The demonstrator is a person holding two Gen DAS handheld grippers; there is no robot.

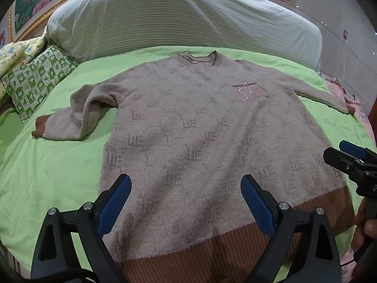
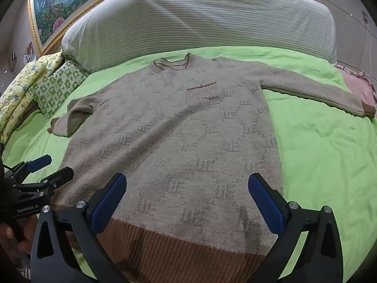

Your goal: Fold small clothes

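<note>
Sweater (image 1: 200, 122) spread flat, face up, in the middle of the green bed (image 1: 47, 165).

Its brown hem lies at the near edge and its collar points toward the headboard (image 1: 176, 16). Left gripper (image 1: 186, 202) and right gripper (image 2: 187, 202) hover above the hem, jaws spread wide, holding nothing, with only sweater fabric showing between their blue pads.

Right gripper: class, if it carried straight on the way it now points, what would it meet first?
Probably the sweater lying flat on the green sheet. The right gripper tilts down with open jaws over the lower body, just above the brown hem. Depth is unclear.
</note>
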